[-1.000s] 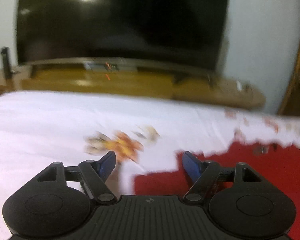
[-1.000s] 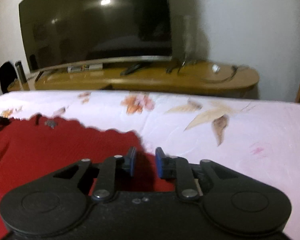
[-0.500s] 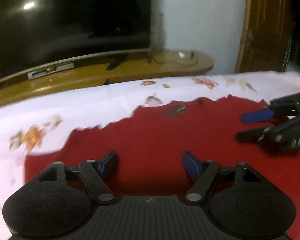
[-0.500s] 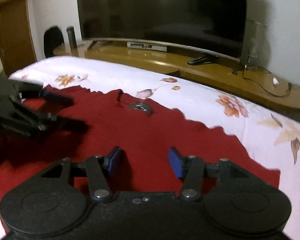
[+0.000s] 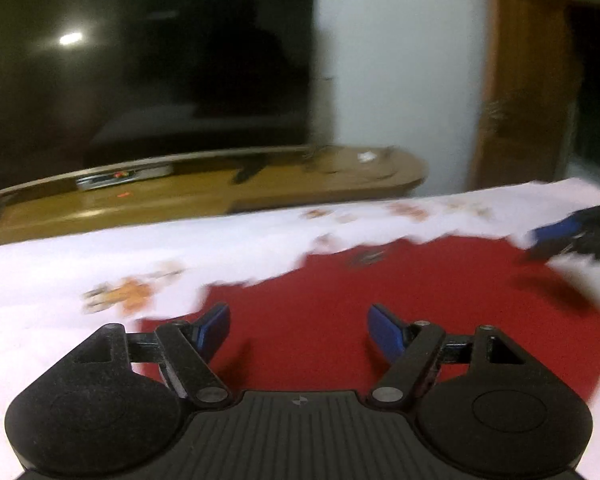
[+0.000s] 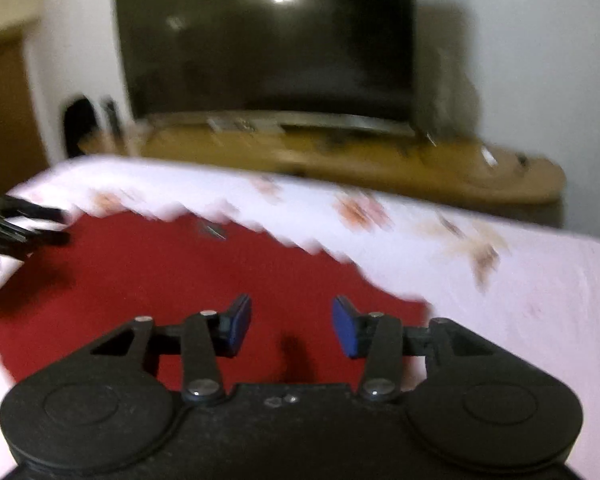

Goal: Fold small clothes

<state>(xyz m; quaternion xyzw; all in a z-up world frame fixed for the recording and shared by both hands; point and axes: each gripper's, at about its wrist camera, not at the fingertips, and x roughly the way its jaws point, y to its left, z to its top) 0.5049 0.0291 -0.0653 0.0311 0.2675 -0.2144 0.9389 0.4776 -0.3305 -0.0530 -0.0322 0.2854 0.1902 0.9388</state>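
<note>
A red garment [image 5: 380, 300] lies spread flat on a white bedsheet with a flower print [image 5: 60, 272]; a small label [image 5: 366, 257] shows near its far edge. My left gripper [image 5: 299, 326] hovers open over the garment's left part with nothing between its fingers. In the right wrist view the same red garment [image 6: 160, 272] fills the lower left. Over its right corner my right gripper [image 6: 291, 324] hangs; its jaws are closing with a clear gap and nothing between them. Each gripper appears at the edge of the other's view: the right gripper [image 5: 572, 236] and the left gripper [image 6: 24, 224].
Beyond the bed stands a low wooden TV bench [image 5: 220, 196] with a large dark television [image 5: 140, 72] on it. A wooden door [image 5: 528, 92] is at the right, a white wall [image 6: 540, 60] behind. The sheet [image 6: 540, 288] stretches right of the garment.
Both grippers swung over the red garment and rose a little. The right gripper's jaws, nearly shut a second ago, opened wide and have narrowed slightly. The left stayed open.
</note>
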